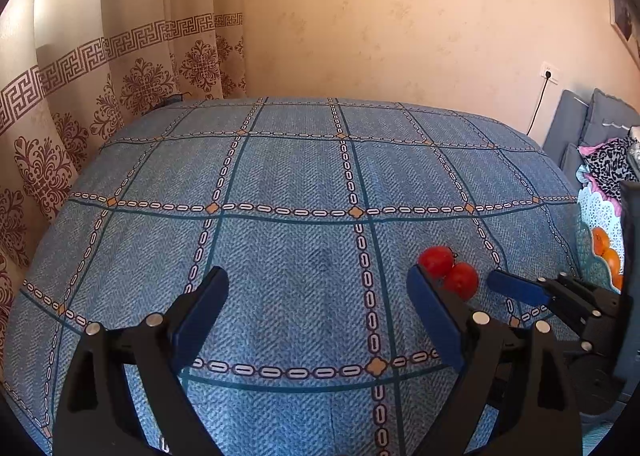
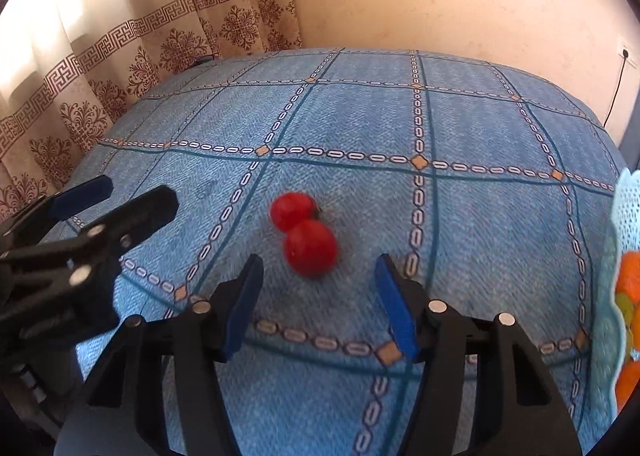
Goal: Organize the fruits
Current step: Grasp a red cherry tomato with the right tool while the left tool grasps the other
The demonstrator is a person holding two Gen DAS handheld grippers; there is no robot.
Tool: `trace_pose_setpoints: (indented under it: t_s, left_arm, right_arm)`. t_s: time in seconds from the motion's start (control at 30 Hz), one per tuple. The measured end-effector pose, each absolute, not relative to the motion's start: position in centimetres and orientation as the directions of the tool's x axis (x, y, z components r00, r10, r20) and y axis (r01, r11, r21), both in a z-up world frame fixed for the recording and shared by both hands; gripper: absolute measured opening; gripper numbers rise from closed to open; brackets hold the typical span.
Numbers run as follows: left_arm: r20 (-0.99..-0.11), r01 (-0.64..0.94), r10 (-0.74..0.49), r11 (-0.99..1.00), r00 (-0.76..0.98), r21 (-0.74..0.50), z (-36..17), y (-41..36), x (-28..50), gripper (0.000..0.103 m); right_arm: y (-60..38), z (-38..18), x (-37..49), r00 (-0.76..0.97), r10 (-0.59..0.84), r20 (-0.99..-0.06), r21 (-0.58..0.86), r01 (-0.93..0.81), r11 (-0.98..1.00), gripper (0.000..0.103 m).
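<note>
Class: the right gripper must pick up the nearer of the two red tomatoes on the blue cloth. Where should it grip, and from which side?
Grip the nearer tomato across its round middle, left to right. The far tomato touches its back, so the sides are free. The right gripper is open and lined up behind it; come straight forward.

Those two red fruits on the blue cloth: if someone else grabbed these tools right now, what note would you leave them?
Left gripper: open, empty, over bare blue tablecloth.
Right gripper: open, empty, lined up just short of the nearer tomato.
The farther tomato touches the nearer one; both lie on the cloth.
Light blue basket at the right edge already holds orange fruits.
Done: some fruit is in the basket.
Left: probably pick up both tomatoes and place them in the basket.
</note>
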State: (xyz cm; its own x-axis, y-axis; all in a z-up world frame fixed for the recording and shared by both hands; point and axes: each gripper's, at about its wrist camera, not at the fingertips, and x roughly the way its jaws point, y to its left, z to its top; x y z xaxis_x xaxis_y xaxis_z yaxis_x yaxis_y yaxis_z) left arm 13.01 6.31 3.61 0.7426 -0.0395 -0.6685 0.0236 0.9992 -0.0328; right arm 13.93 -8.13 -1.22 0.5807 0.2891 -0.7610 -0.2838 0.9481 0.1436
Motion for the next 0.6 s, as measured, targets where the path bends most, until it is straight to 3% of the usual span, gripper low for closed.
trace_pose_setpoints:
  t_s: [0.07, 0.23, 0.37, 0.6]
  left_arm:
    - [-0.669, 0.025, -0.040, 0.999, 0.743, -0.033, 3.6, 6.3, 13.0, 0.090]
    - [-0.674, 0.024, -0.040, 0.999, 0.737, -0.033, 3.3, 6.2, 13.1, 0.090]
    - [-0.676, 0.024, -0.040, 0.999, 0.736, -0.033, 3.1, 6.2, 13.1, 0.090]
    - [-0.679, 0.024, -0.041, 0.999, 0.733, -0.034, 3.1, 6.1, 13.2, 0.090]
  right_arm:
    - [-7.7, -1.2, 14.1, 0.586, 0.282, -0.760, 0.127, -0.292, 0.948, 0.059]
    - [-7.4, -1.4, 14.1, 0.592, 0.254, -0.765, 0.096, -0.285, 0.954, 0.046]
    - [-7.9, -1.2, 13.8, 0.589, 0.272, -0.761, 0.119, -0.286, 0.951, 0.029]
    - [-10.0, 0.0, 11.6, 0.608, 0.292, -0.738, 0.161, -0.263, 0.951, 0.028]
